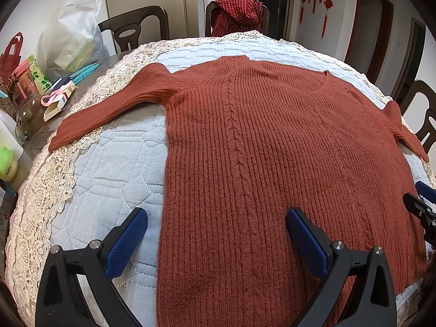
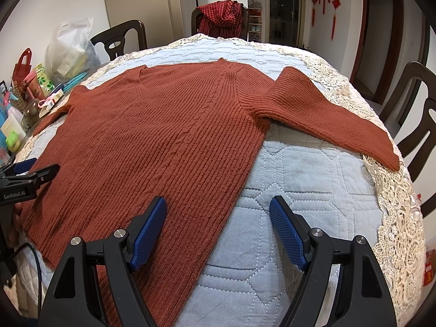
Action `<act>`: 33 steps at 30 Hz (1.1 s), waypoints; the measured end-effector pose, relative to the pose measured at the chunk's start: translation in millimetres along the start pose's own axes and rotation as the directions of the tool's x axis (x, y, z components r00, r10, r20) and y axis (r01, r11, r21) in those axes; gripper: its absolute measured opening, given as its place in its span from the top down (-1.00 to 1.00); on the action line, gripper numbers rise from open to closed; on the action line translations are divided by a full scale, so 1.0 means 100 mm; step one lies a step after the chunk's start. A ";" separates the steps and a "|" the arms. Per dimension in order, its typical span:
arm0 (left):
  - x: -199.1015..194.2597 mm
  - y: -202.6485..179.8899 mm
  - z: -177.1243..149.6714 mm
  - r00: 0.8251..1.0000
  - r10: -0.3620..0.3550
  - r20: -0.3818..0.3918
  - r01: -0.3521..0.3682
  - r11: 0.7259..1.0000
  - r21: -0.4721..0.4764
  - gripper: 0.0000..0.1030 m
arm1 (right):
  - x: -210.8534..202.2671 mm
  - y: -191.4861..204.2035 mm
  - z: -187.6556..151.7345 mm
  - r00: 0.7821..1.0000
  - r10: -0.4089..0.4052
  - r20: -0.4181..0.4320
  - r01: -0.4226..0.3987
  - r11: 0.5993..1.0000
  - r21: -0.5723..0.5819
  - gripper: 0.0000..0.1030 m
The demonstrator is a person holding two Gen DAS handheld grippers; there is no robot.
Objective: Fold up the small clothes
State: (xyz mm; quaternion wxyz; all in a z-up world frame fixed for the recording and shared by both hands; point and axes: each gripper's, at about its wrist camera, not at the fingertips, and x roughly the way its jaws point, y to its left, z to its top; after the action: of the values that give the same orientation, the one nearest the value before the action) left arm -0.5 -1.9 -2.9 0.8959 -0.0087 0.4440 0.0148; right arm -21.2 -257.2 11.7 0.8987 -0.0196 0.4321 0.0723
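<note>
Rust sweater [image 1: 259, 141] flat on quilted table [image 1: 114, 179], white bag [image 1: 73, 35] of packets at left edge, left gripper [image 1: 216, 234] and right gripper [image 2: 218, 218] jaws apart, empty

Both wrist cameras sit low at the desk's near edge, looking forward along their own spread jaws toward the far edge. The left view hangs over the near-left part, the right view over the near-right part. Both share the rust-red knitted sweater [image 1: 272, 150] [image 2: 152, 141], the blue quilted cover [image 1: 114, 169] [image 2: 308, 179] and the far chair with a red checked garment [image 1: 237, 16] [image 2: 220, 16].
</note>
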 end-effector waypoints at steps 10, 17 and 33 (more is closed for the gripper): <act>0.00 0.00 0.00 1.000 0.001 -0.002 -0.001 1.000 0.000 -1.00 | 0.00 0.01 0.00 1.000 0.000 0.000 0.000 1.000 0.000 -0.52; 0.00 0.01 0.00 1.000 0.000 -0.004 0.000 1.000 -0.001 -1.00 | 0.02 0.01 -0.01 1.000 0.000 0.000 0.000 1.000 0.000 -0.52; 0.02 0.01 0.04 1.000 0.002 -0.021 -0.002 1.000 -0.006 -1.00 | 0.03 0.01 0.02 1.000 -0.002 -0.017 0.002 1.000 -0.002 -0.52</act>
State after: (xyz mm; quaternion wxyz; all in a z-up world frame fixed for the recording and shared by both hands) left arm 3.5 -0.9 -2.2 0.8910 -0.0112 0.4535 0.0168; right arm -17.8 -255.5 11.1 0.8951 -0.0214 0.4395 0.0715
